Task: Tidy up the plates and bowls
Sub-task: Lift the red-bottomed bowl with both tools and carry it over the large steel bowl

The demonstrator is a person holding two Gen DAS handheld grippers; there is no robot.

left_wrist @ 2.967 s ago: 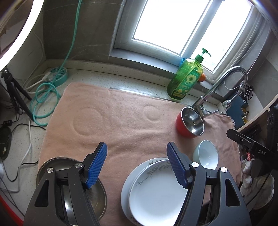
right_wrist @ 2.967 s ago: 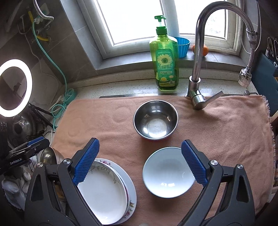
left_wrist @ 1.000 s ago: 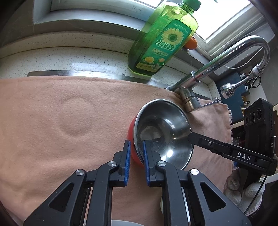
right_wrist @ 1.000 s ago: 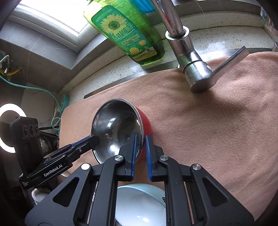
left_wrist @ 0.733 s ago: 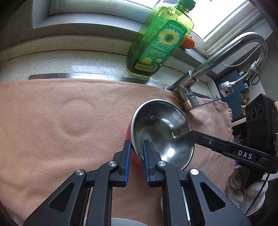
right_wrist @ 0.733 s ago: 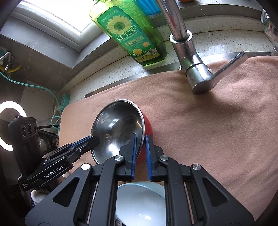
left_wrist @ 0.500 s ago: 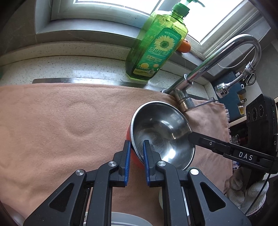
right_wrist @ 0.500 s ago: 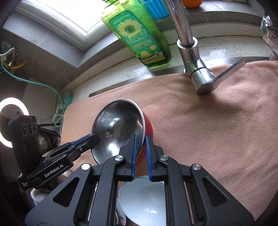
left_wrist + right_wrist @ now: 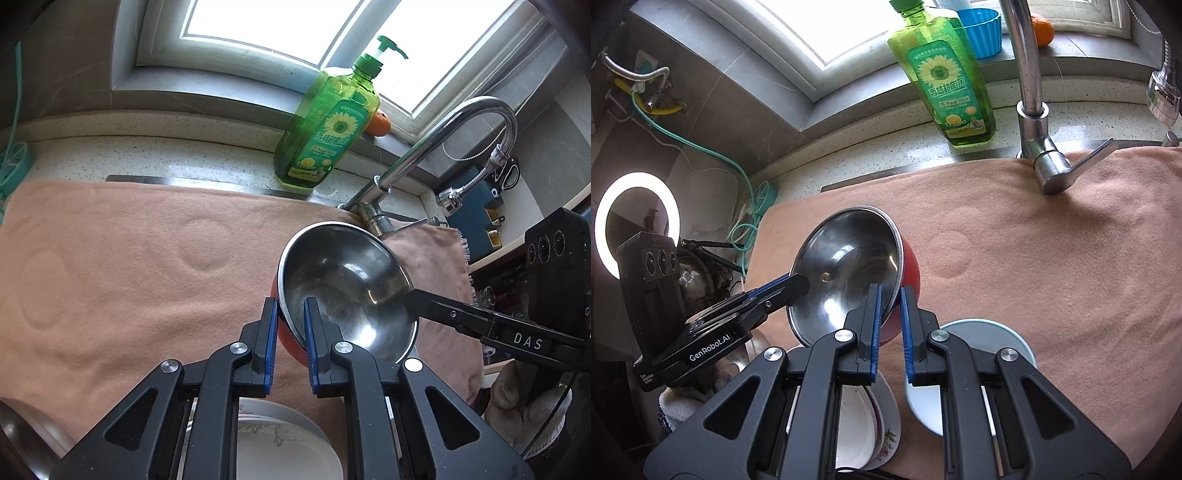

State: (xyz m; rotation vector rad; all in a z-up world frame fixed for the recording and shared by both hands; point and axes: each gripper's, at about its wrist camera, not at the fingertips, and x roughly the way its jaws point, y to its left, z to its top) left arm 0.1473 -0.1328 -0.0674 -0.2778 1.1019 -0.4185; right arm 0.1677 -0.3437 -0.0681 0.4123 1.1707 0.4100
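Both grippers hold one steel bowl [image 9: 347, 291] by its rim, on opposite sides. The bowl has a polished steel inside and a red outside. It is lifted clear of the pink towel [image 9: 129, 266] and is tilted in both views.

The left gripper [image 9: 290, 328] is pinched on the bowl's rim: one blue pad lies against the red outer wall, the other against the steel inner wall. The right gripper [image 9: 891, 317] is pinched on the opposite rim in the same way, one pad inside and one outside. In the left wrist view the right gripper's black fingers [image 9: 424, 301] reach in from the right and meet the far rim. In the right wrist view the left gripper's fingers [image 9: 790, 286] reach in from the left and meet the other rim.

Below the held bowl, near the front edge of the towel, lie the remaining dishes. A white bowl [image 9: 986, 332] sits on the towel, partly hidden behind the right gripper's body. Just beside it, to the left, is a stack of white plates [image 9: 882, 421] with a floral rim pattern; the same stack [image 9: 295, 439] shows under the left gripper.

At the back, a green soap bottle [image 9: 328, 122] stands on the speckled counter [image 9: 147, 155] beside the chrome faucet [image 9: 443, 144]. A lit ring light [image 9: 635, 218] stands off the towel's left edge.
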